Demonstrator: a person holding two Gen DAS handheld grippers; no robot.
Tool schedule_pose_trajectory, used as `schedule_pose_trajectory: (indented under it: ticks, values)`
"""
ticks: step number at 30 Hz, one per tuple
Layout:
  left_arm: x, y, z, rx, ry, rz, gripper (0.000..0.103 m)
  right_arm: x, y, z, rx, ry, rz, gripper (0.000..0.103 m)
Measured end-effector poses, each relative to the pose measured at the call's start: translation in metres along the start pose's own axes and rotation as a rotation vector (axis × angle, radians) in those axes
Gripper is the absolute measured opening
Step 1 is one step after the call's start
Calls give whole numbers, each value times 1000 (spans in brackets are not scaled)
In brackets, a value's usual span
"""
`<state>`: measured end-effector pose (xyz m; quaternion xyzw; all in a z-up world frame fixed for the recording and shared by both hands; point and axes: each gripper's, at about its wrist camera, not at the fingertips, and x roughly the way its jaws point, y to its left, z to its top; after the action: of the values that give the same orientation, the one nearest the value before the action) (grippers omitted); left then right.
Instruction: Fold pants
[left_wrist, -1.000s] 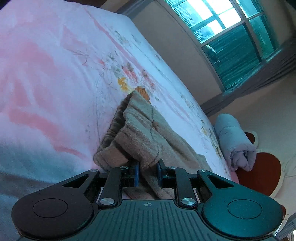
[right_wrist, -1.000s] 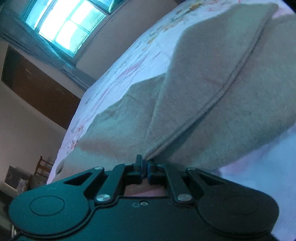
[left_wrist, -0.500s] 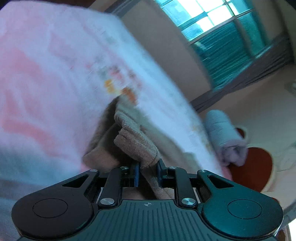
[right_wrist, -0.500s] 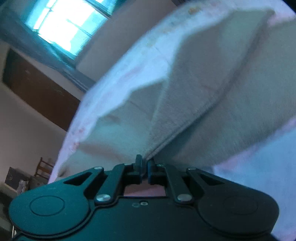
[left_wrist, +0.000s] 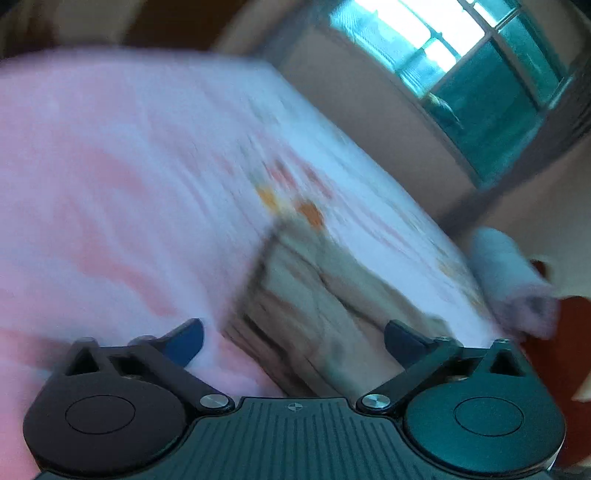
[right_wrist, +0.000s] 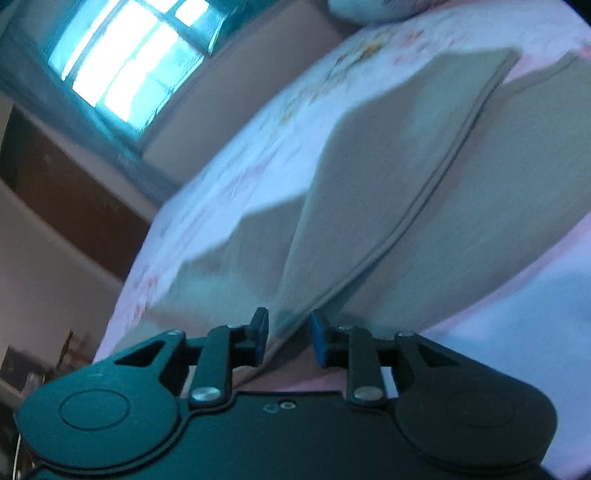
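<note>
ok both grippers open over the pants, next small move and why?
Probably back both off. The left gripper and right gripper stand open, the beige pants lie folded on the floral bedsheet with nothing pinched. Then re-grip for the next fold.

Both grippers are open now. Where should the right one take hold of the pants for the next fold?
On the raised seam edge of the pants, where it ends just ahead of the right gripper. Come in low and straight ahead: that layered lip stands proud of the bed sheet.

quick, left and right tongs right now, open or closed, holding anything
Left tongs: wide open, holding nothing; the pants lie on the bed between them.
Right tongs: open, pants edge between the fingers, not pinched.
</note>
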<state>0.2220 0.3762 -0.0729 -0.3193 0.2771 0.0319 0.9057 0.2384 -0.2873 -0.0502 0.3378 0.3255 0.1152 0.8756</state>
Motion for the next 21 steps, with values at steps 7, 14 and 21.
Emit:
schedule_pose_trajectory:
  ticks: [7,14,21]
  values:
    - [-24,-64,-17,84,-94,76,103,-65,-45,46,55,-151,-49,20]
    - [3,-139,-72,191,-82,201,103,-69,-93,92,152,-232,-124,20]
    - [46,-161,-112,315,51,336,103,-46,-156,154,288,-275,-111,20]
